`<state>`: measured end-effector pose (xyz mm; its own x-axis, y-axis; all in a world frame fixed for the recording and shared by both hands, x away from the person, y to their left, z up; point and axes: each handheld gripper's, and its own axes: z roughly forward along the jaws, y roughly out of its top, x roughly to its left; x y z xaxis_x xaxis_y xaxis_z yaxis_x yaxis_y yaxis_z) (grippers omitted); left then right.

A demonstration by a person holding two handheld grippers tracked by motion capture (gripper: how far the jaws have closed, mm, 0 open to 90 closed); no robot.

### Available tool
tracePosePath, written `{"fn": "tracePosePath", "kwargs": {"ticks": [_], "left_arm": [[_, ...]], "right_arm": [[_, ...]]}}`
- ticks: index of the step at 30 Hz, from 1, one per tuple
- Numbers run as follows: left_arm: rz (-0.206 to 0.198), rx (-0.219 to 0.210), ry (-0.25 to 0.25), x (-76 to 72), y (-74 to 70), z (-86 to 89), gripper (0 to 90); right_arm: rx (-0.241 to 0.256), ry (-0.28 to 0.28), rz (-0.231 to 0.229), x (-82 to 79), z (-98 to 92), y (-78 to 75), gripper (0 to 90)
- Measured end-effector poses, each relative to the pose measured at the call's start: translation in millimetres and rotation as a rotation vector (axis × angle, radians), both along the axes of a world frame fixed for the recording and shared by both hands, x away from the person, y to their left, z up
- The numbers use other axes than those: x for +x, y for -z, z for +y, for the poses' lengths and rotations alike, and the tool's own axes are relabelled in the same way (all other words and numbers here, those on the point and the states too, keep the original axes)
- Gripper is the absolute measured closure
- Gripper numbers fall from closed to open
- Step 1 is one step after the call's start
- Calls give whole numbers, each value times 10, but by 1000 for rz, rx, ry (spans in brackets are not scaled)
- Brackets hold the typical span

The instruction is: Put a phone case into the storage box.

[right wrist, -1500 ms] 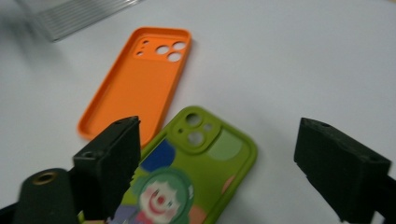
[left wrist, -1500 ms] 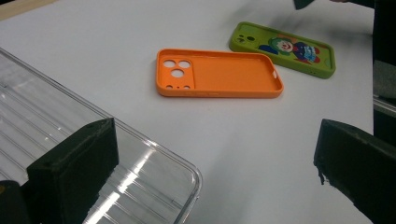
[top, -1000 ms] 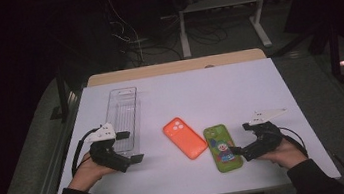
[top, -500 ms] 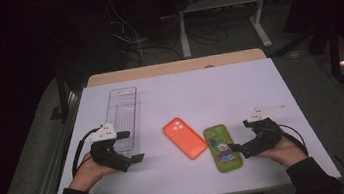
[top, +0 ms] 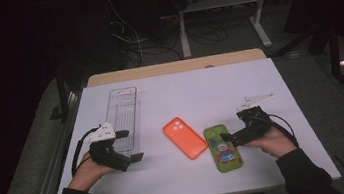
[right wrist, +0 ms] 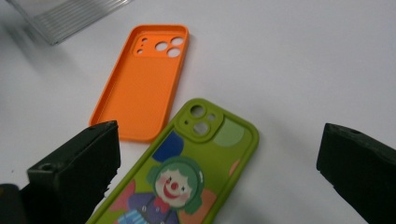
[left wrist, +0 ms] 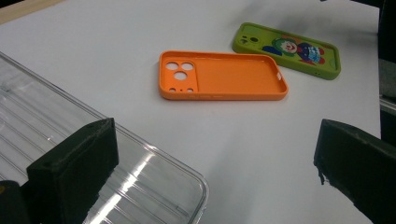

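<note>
While both jaws stand apart, the right gripper (top: 229, 137) hangs over the green case (right wrist: 187, 177), beside the orange case (right wrist: 142, 81); the left gripper (top: 130, 145) sits by the clear tray (left wrist: 70, 154)

Glossy clear plastic tray (left wrist: 93, 154); matt orange case (left wrist: 224, 74)

Orange case (top: 184, 138) — green clown-print case (top: 222, 148)

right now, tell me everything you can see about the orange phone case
The orange phone case is empty and looks like soft matte plastic or silicone. It lies flat on the white table with its hollow side up, showing raised edges all round and a cluster of round camera cutouts at one end. It sits mid-table, between the clear tray and the green clown case, close beside the green one at one corner; whether they touch is unclear. Neither gripper touches it.
</note>
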<state>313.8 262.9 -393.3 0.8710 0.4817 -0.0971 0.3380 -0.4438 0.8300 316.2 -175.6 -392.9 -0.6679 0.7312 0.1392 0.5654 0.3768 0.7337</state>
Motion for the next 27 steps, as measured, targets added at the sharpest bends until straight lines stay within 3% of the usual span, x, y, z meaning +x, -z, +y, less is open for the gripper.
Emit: {"fn": "tracePosePath", "kwargs": {"ticks": [9,18,27], "left_arm": [[5,-10,-1,18,0,14,0],[15,-11,-6,16,0,15,0],[18,-28,-5,13,-9,22,0]], "right_arm": [[23,25,-12,169,180,-76,0],[10,12,-17,299,372,-98,0],[0,-15,-37,449,728,-120,0]]}}
